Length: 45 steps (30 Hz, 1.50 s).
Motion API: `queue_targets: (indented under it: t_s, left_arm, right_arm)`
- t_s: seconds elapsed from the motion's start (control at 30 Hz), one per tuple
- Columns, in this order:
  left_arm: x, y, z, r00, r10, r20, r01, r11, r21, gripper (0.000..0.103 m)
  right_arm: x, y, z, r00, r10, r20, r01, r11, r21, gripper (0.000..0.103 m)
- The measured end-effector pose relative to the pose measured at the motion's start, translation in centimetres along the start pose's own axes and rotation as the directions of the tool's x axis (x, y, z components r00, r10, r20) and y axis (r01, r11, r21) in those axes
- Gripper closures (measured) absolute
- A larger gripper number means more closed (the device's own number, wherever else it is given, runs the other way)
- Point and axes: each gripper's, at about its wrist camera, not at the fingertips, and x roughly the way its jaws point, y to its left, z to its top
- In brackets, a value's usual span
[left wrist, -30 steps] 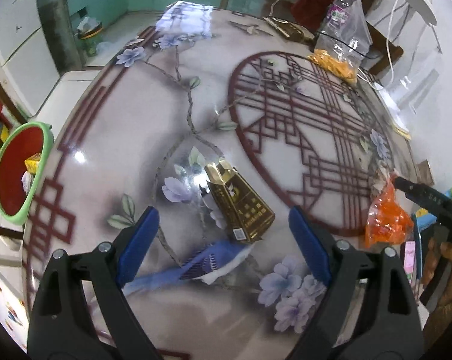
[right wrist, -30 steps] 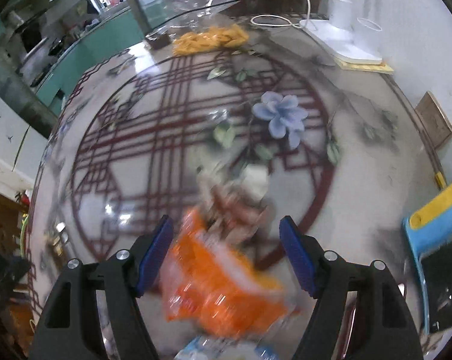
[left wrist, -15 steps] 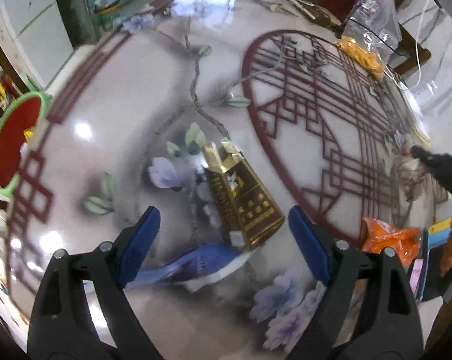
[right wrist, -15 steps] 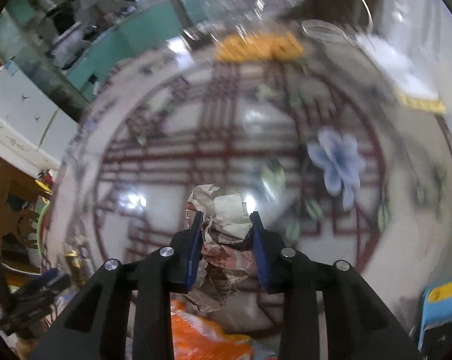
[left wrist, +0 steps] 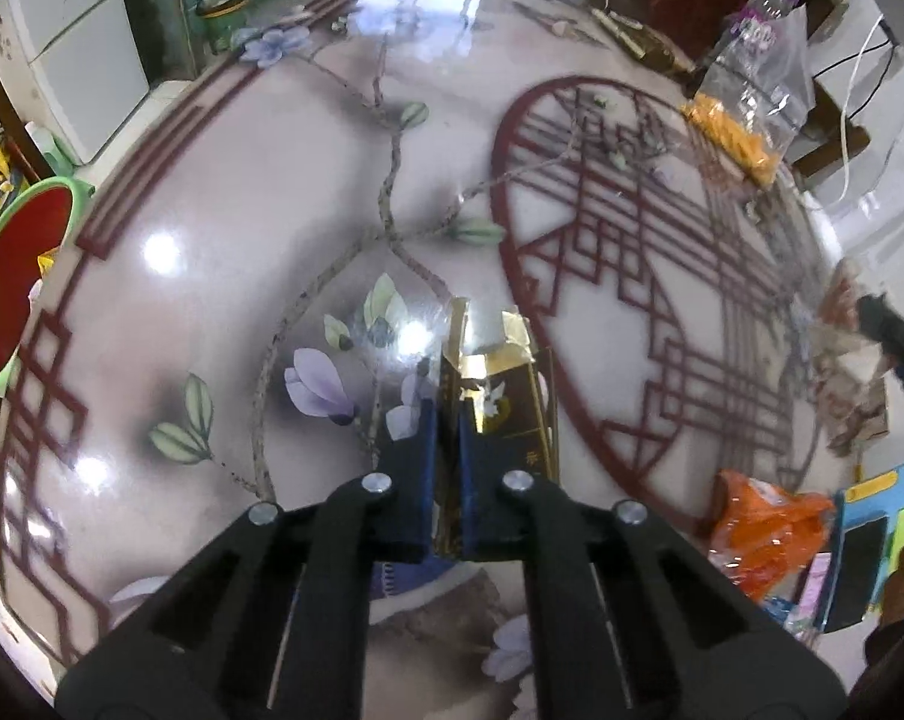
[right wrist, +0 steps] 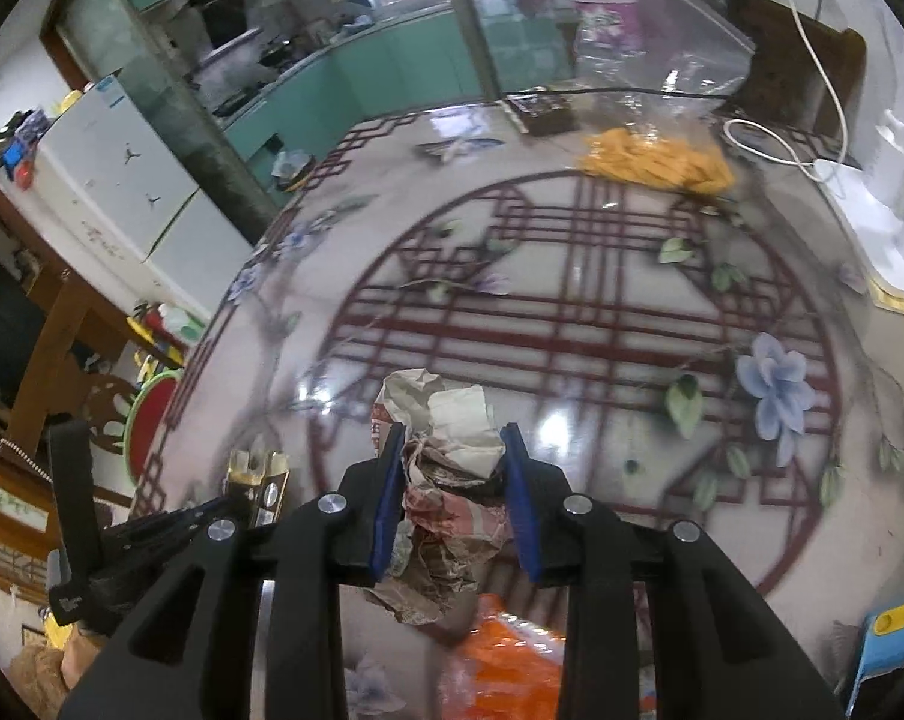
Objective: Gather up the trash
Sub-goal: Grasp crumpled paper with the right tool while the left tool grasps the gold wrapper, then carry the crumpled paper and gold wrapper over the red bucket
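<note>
Both claws are clamped on trash. By the left gripper (left wrist: pixel 446 420), whose jaws have just closed, a flattened dark brown and gold cardboard carton (left wrist: pixel 500 396) is pinched on the glossy flower-patterned round table (left wrist: pixel 242 192). By the right gripper (right wrist: pixel 452 456), a crumpled brown paper wad (right wrist: pixel 446 420) is held above an orange plastic wrapper (right wrist: pixel 506 660).

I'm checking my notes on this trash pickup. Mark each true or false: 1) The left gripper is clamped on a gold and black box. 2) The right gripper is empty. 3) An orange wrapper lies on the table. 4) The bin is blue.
1) True: the left gripper pinches the gold and black box.
2) False: the right gripper holds crumpled paper.
3) True: the orange wrapper lies on the table.
4) False: the bin is green-rimmed, red inside.
</note>
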Motion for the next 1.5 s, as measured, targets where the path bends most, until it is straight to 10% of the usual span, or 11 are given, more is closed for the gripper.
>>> queue_targets:
  t_s: [0.53,1.5]
  left_arm:
    - [-12.7,-3.8,1.6,0.943,0.028,0.331,-0.083,0.985,0.153,0.097]
    - [-16.7,3.2,-1.1,0.91,0.144,0.388,-0.158,0.987,0.004,0.097]
  right_arm:
    - [-3.6,4.5,-0.1,0.993,0.044,0.106,-0.035,0.996,-0.084,0.072]
    - [-0.5,10.3,-0.8,0.992,0.119,0.04,-0.11,0.976,-0.189,0.072]
